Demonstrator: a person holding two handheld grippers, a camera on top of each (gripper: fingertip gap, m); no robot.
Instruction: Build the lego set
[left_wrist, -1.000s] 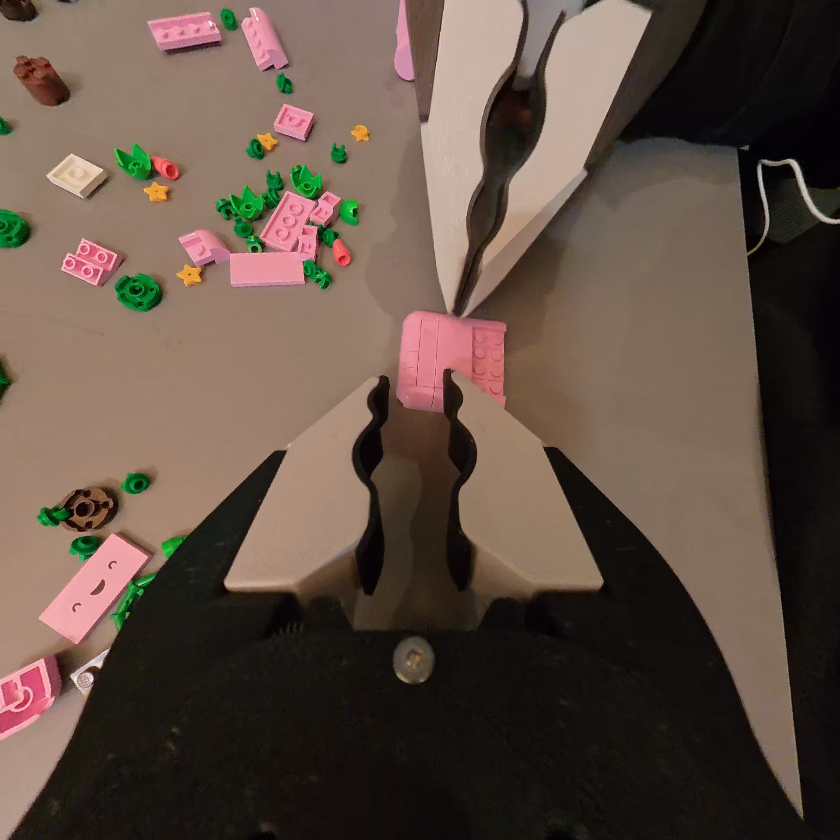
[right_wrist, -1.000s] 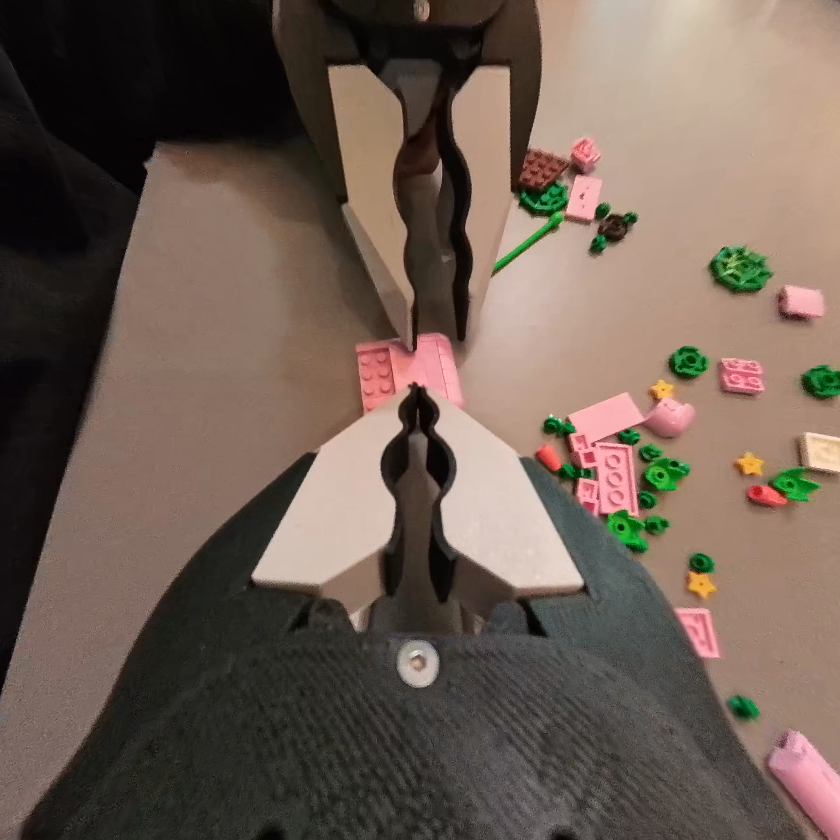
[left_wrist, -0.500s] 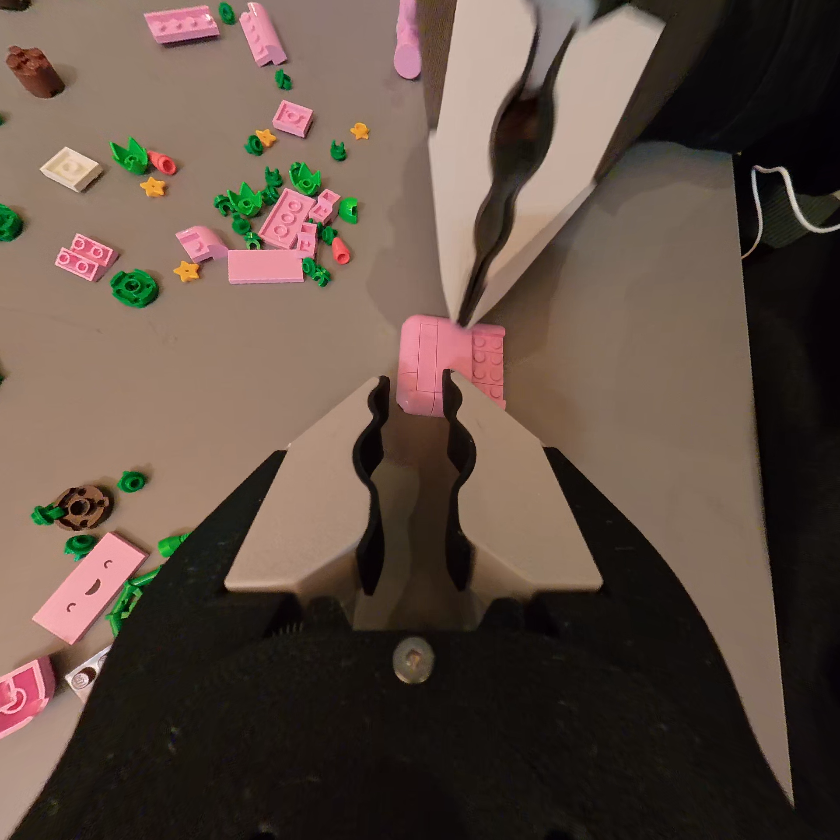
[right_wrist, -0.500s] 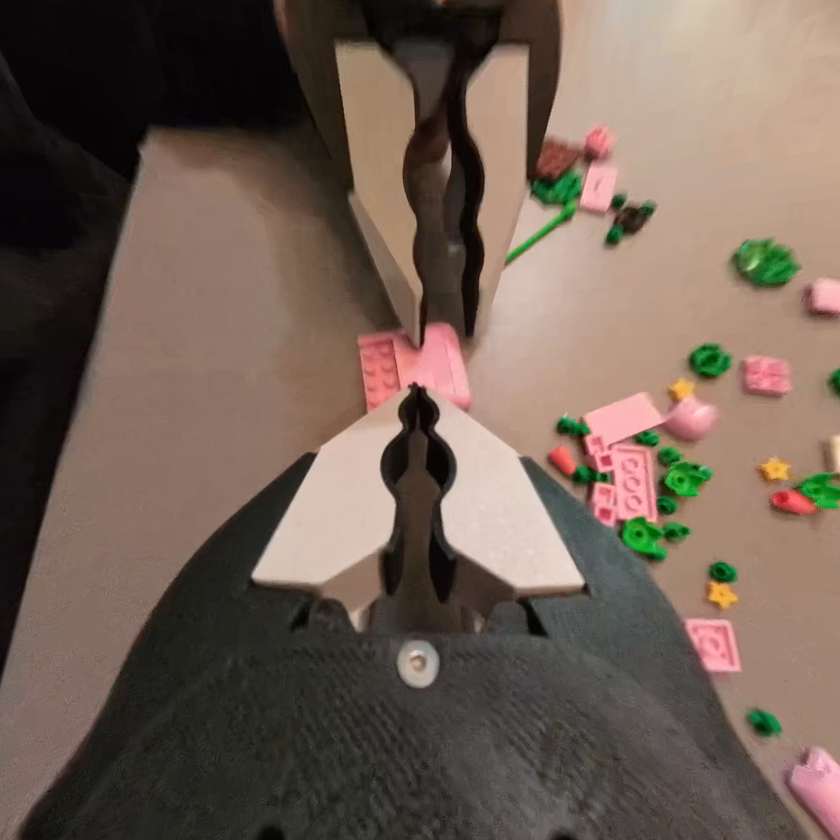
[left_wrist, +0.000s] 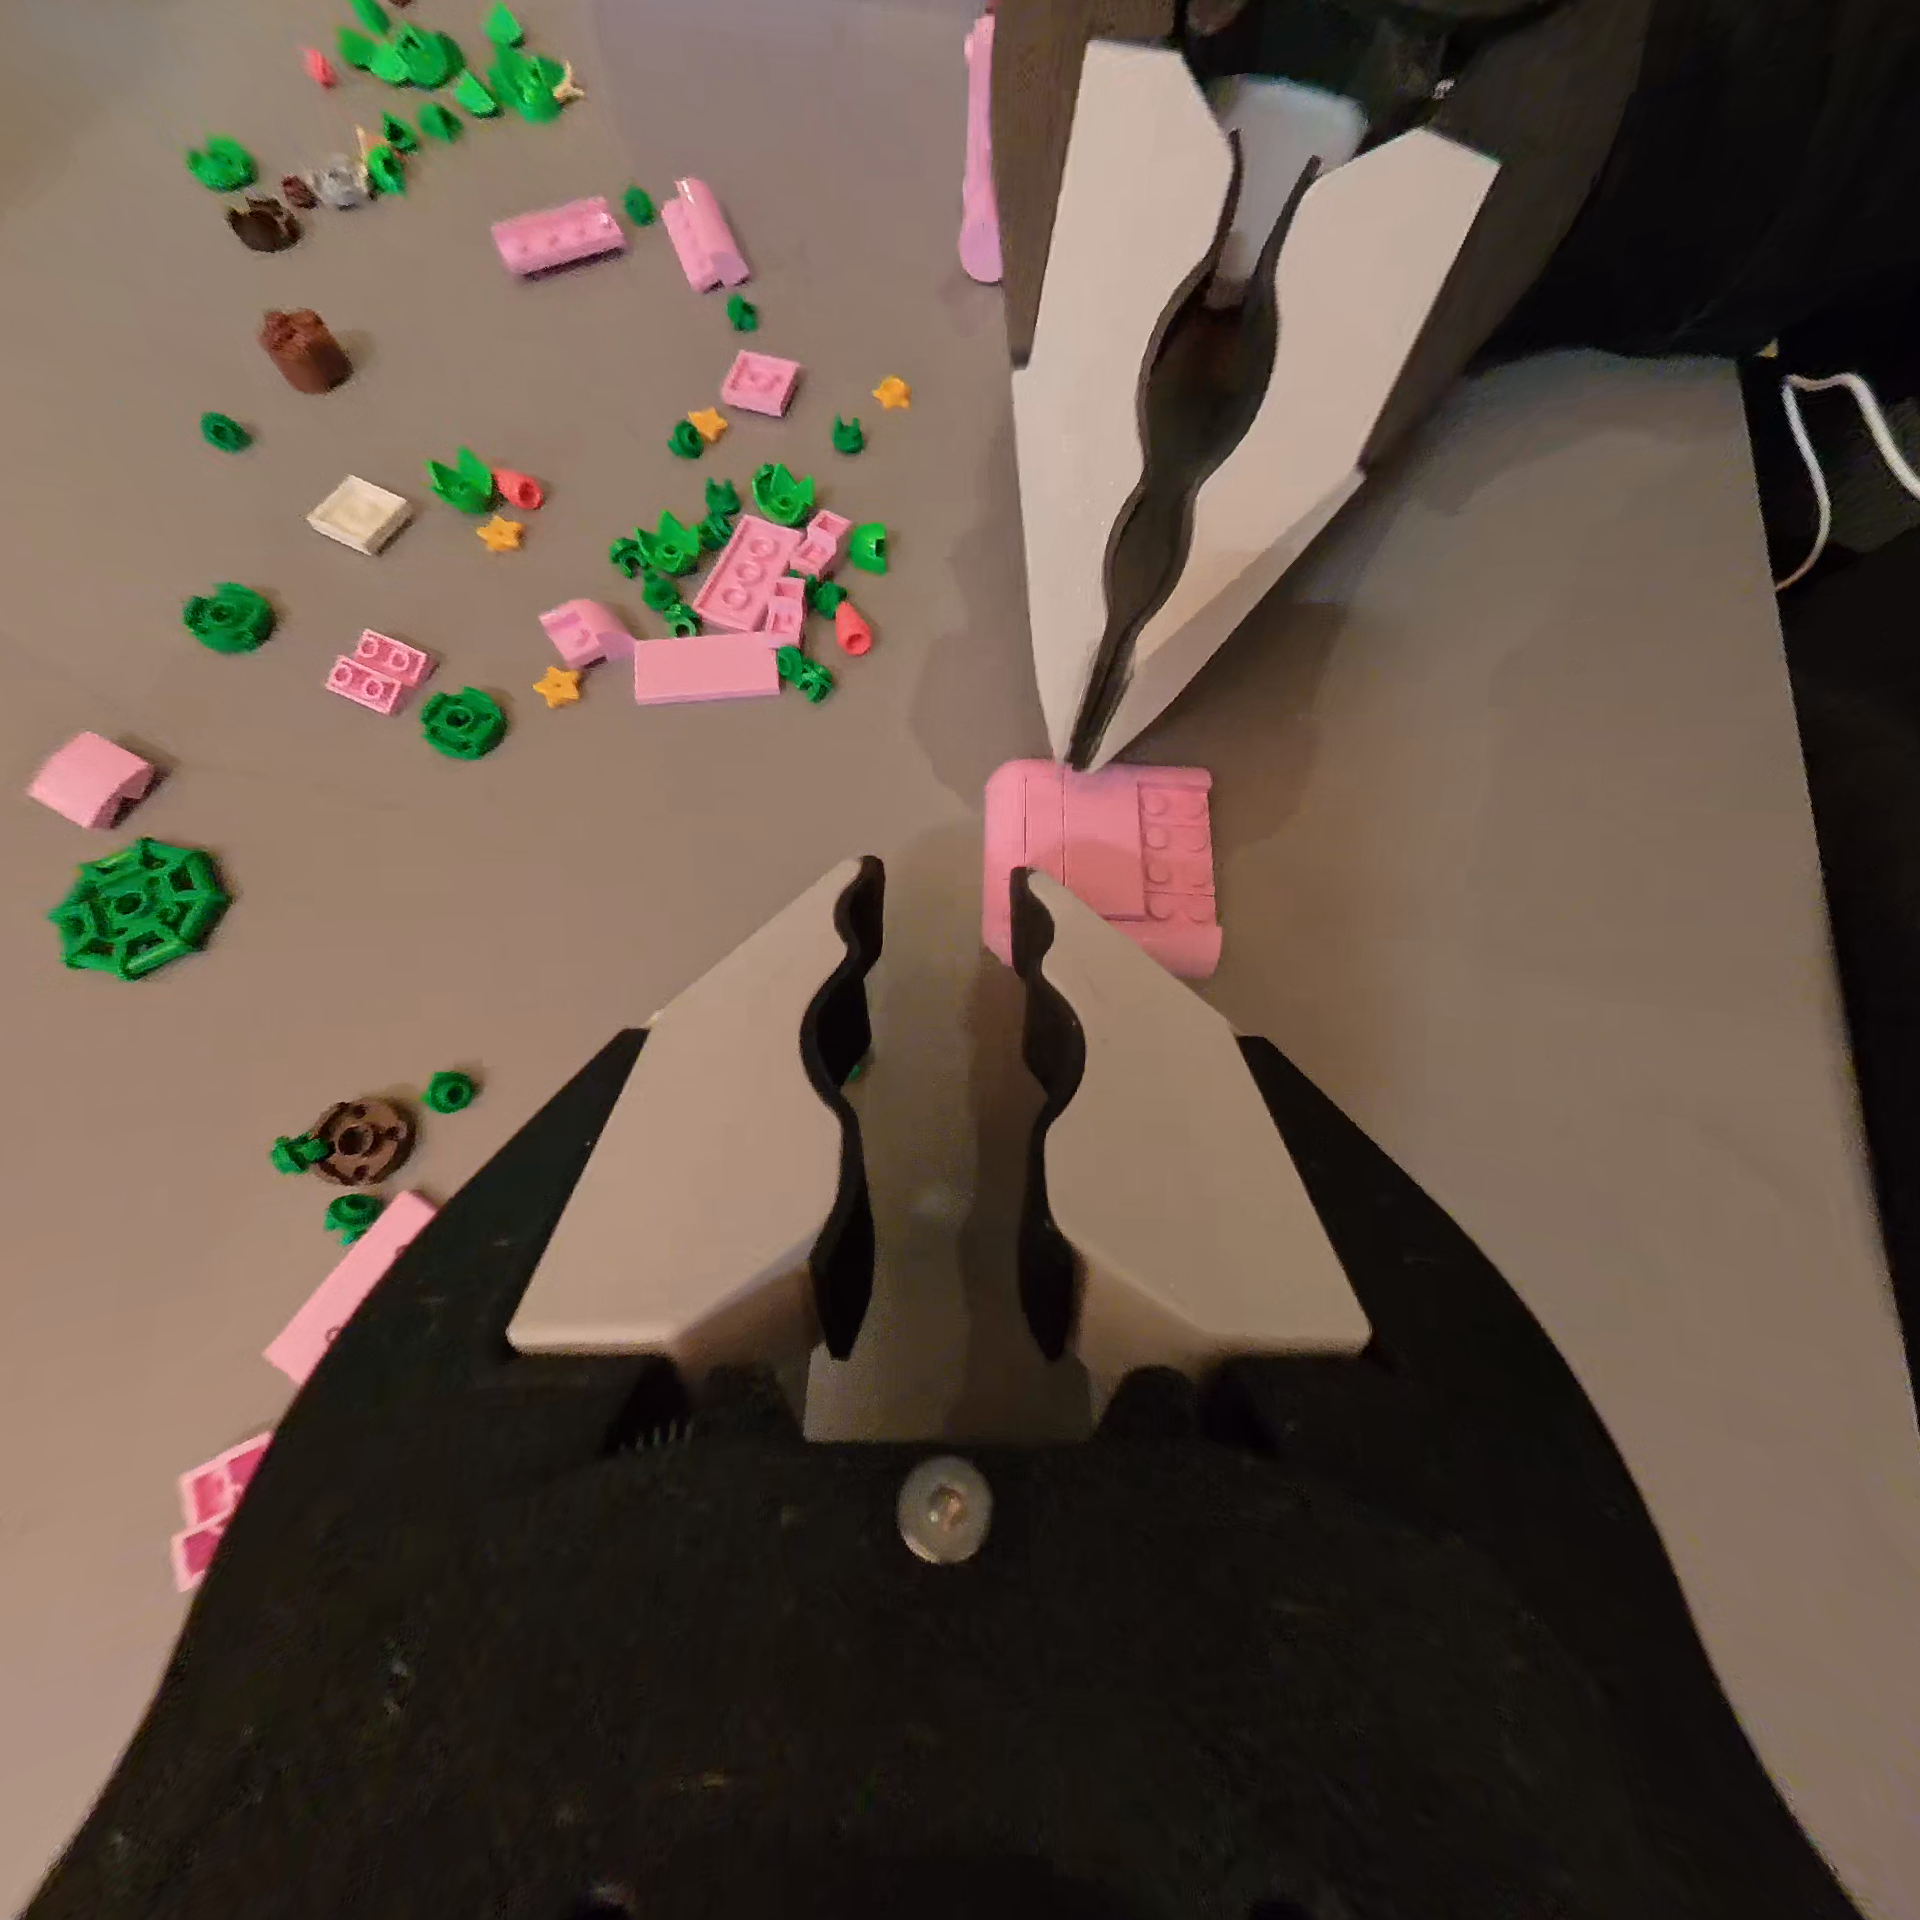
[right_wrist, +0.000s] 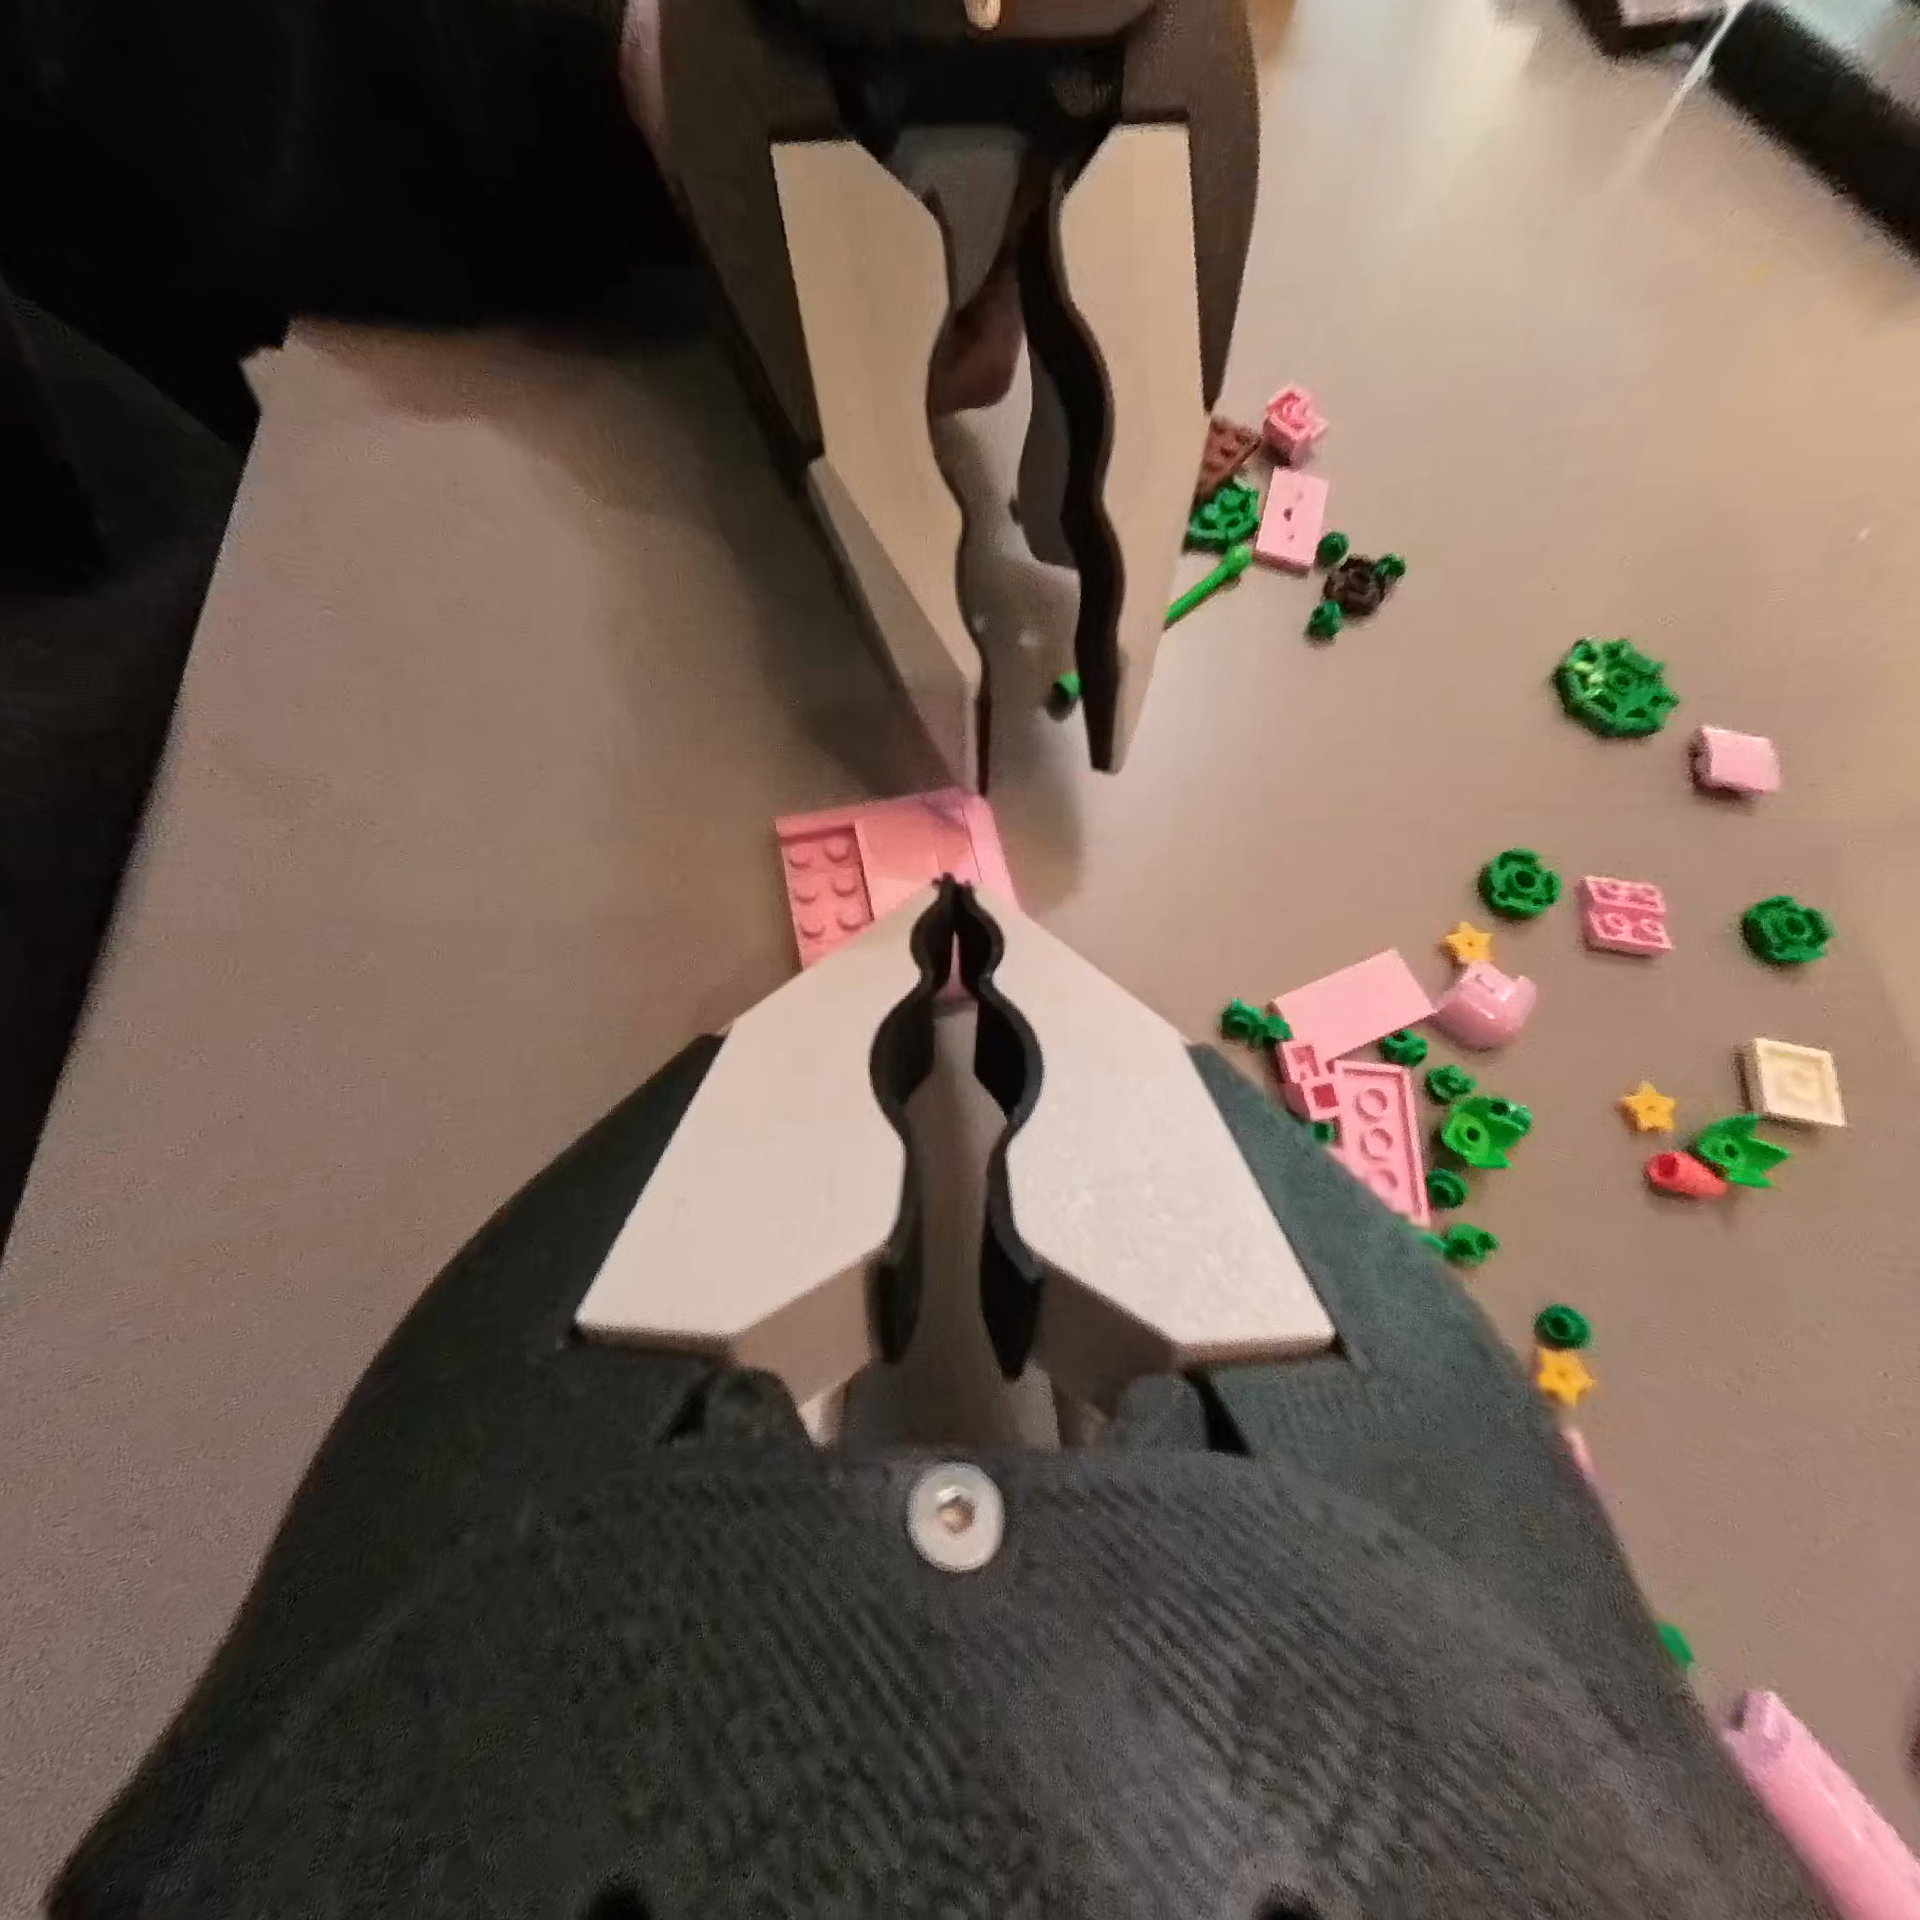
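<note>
Two tongs meet at your pink lego assembly on tabletop: left tongs parted, right tongs pinched closed, tips touching assembly edge

Each gripper had two pale grey wedge-shaped fingers lined with wavy black pads. The fingers sat in a rough black mount fastened with one silver hex screw.

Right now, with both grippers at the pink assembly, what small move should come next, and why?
Probably close the left gripper on the pink assembly: its jaws stand open at the near edge, one finger overlapping it, while the shut right gripper presses its tips on the far edge.
</note>
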